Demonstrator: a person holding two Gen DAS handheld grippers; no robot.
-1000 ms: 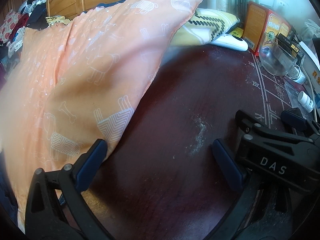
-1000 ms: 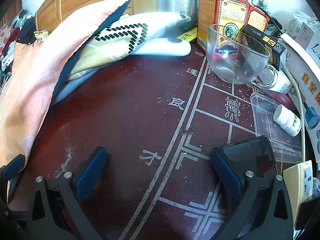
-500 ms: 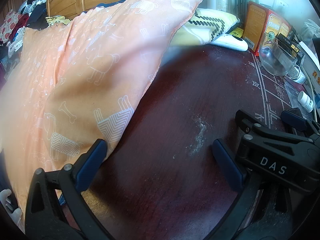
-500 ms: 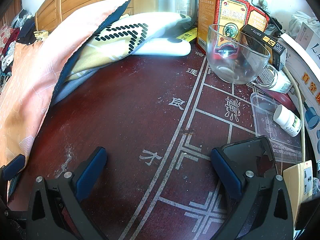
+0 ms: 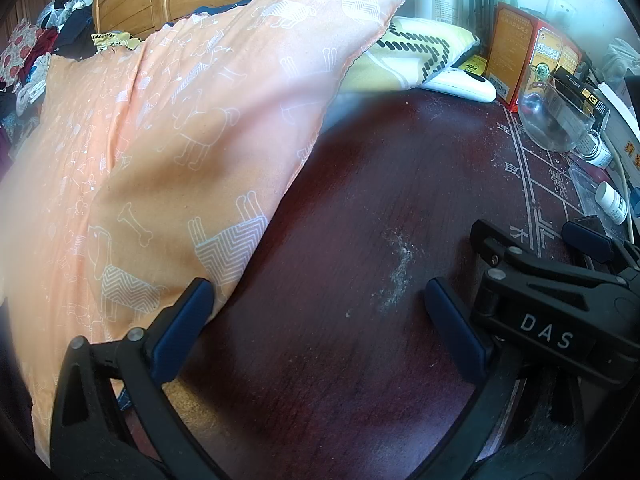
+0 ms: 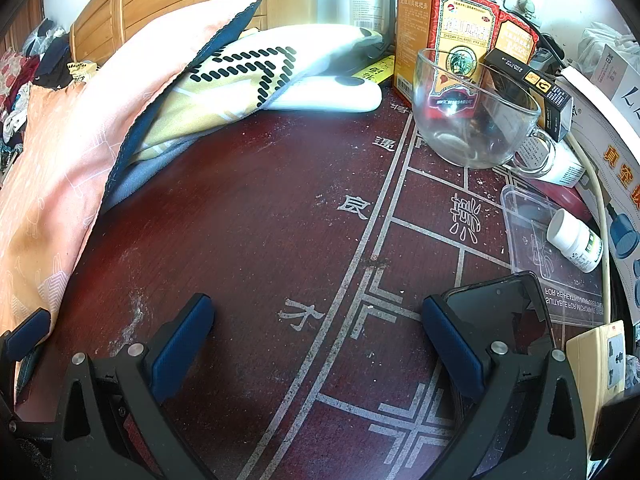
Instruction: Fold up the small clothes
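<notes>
Clothes to fold seem absent from the counter (image 6: 248, 216); with both my left fingers (image 5: 452, 328) and right fingers (image 6: 180, 340) spread apart and empty, I should first fetch a garment, perhaps from the heap (image 5: 32, 52) far left.

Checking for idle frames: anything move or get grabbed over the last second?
Nothing visibly changed: both claws, left and right, stay open and empty over the dark red table, and the orange dog-print pillowcase lies untouched.
</notes>
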